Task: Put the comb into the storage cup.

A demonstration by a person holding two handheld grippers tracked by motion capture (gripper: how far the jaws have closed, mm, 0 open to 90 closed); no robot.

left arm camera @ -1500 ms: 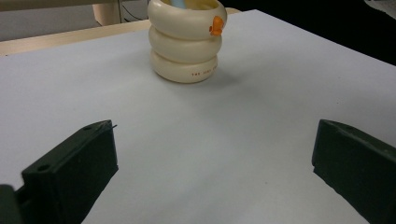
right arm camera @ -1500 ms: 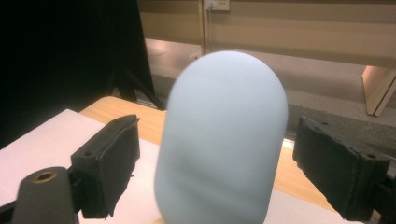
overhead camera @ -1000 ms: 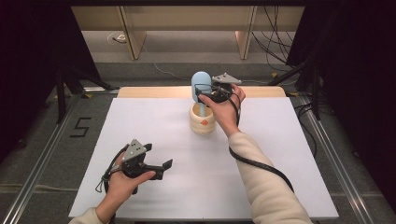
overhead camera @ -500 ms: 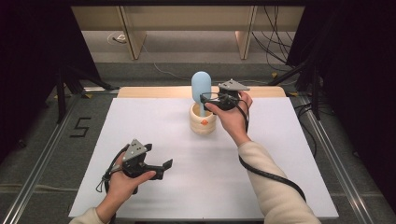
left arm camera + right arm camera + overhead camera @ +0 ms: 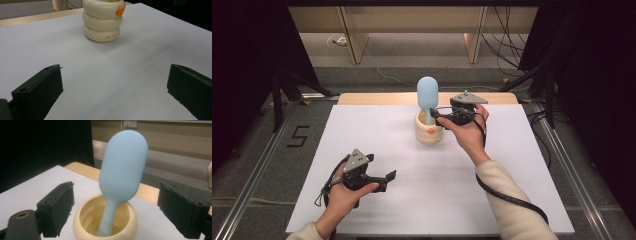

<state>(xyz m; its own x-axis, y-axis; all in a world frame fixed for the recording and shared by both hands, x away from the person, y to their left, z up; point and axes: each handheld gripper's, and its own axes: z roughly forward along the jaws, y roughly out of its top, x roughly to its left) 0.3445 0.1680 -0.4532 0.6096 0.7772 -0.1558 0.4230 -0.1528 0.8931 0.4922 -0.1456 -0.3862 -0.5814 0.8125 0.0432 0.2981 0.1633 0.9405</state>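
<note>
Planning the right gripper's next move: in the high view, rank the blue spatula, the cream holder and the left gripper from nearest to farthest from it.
1. Blue spatula, just beside the right gripper.
2. Cream holder, just below; nearly a tie with the spatula.
3. Left gripper, far off at the near-left of the table.

The right gripper point(image 5: 435, 116) hung with its jaws parted, just beside the rim of the cream ringed cup point(image 5: 429, 131); a pale blue spatula point(image 5: 427, 96) stood head-up in that cup, just left of the jaws; the left gripper point(image 5: 387, 178) rested open on the white table point(image 5: 512, 165), well apart.
</note>
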